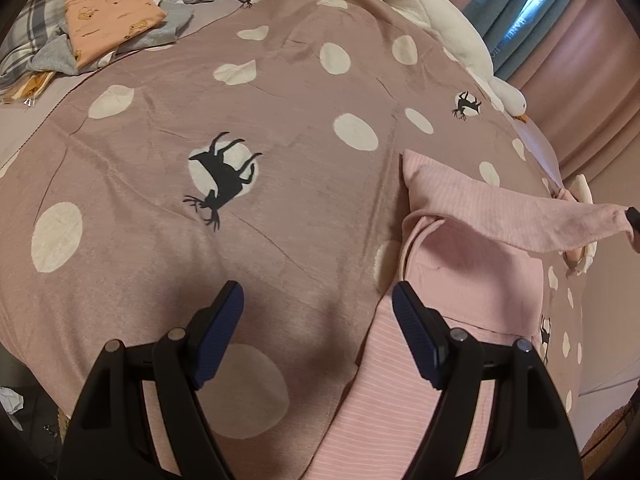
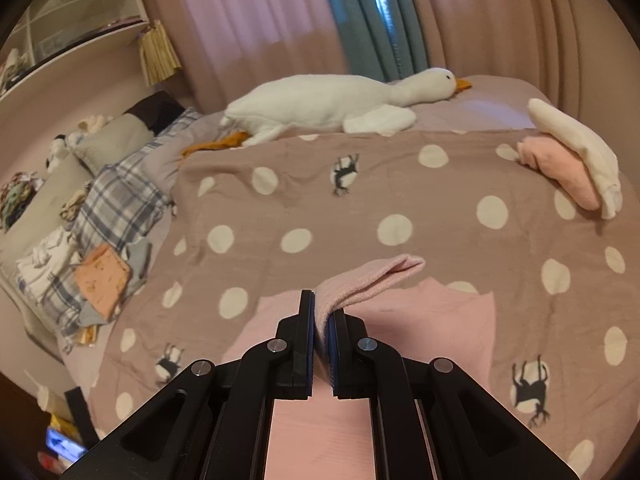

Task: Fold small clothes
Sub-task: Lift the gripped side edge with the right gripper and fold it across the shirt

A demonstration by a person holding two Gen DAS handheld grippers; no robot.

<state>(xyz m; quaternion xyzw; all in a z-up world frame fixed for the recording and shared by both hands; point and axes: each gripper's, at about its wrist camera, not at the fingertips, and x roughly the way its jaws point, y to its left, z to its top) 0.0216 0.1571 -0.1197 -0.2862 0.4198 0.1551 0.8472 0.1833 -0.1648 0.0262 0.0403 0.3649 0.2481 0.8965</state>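
Your right gripper (image 2: pixel 322 316) has its jaws pressed together on a sleeve (image 2: pixel 376 276) of the pink striped top (image 1: pixel 452 276), pinching the cuff end so the sleeve lifts off the cloth and can be carried across the body of the garment. The top lies spread on the spotted deer blanket (image 1: pixel 280 92), on the side of it nearer you, well apart from the plush goose (image 2: pixel 340 100) stretched along the far edge of that blanket.

Your left gripper (image 1: pixel 318 300) hangs just above the blanket with its jaws spread wide and nothing between them; its right finger sits over the top's near edge, likely ready to pin or take the hem while the sleeve folds in.

A folded peach bear-print garment (image 1: pixel 112 16) rests on a small pile beyond the blanket's far left corner, probably finished work. This fold looks barely begun, as the top's body is still open.
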